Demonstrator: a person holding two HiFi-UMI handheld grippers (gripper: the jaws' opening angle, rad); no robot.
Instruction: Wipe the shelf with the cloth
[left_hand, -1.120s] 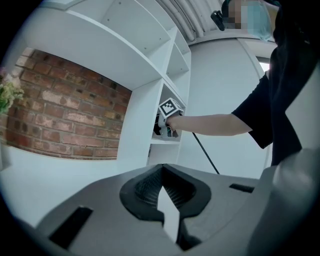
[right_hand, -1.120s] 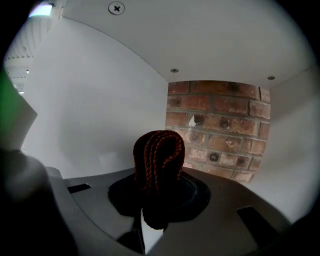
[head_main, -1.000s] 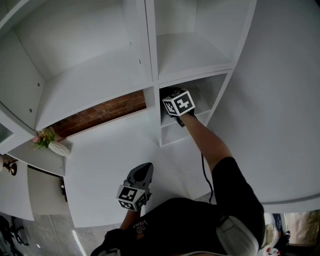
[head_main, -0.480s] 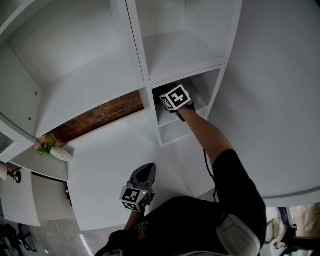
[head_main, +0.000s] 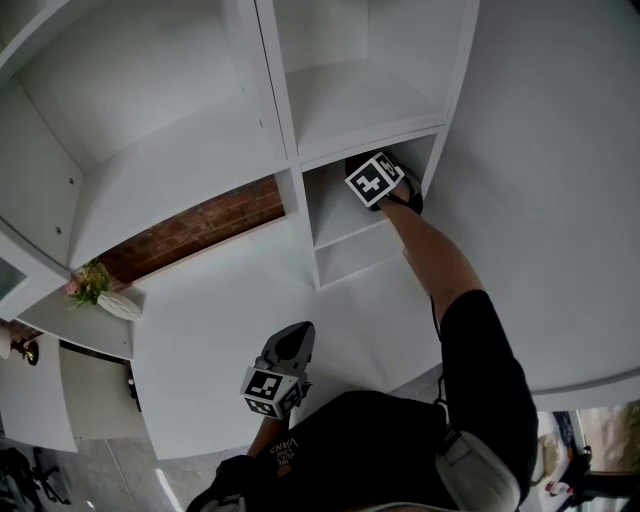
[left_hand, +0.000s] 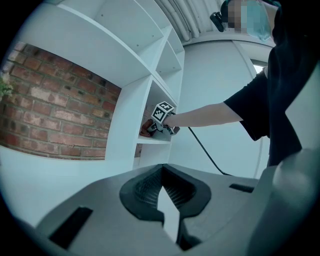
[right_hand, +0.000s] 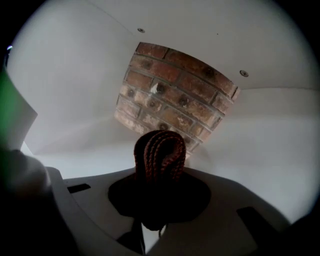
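The white shelf unit (head_main: 290, 130) has a small cubby whose board (head_main: 340, 218) lies under my right gripper (head_main: 378, 182). That gripper is deep in the cubby near its right wall and is shut on a bunched brown-red woven cloth (right_hand: 160, 150). Its view shows the cloth in the right gripper (right_hand: 159, 172), facing the cubby's brick back (right_hand: 175, 92). From the left gripper view, the cloth (left_hand: 146, 128) rests on the cubby board under the marker cube (left_hand: 162, 112). My left gripper (head_main: 291, 343) hangs low over the wide white ledge, its jaws together with nothing in them (left_hand: 161, 170).
A white vase of flowers (head_main: 98, 285) lies on the ledge at far left. Exposed brick (head_main: 200, 228) shows behind the lower opening. A vertical divider (head_main: 300, 215) and a side panel (head_main: 440, 160) bound the cubby. A black cable (left_hand: 206, 151) trails from the right arm.
My right gripper has slid with the cloth from the cubby's left side to its right side. The left gripper has hardly moved.
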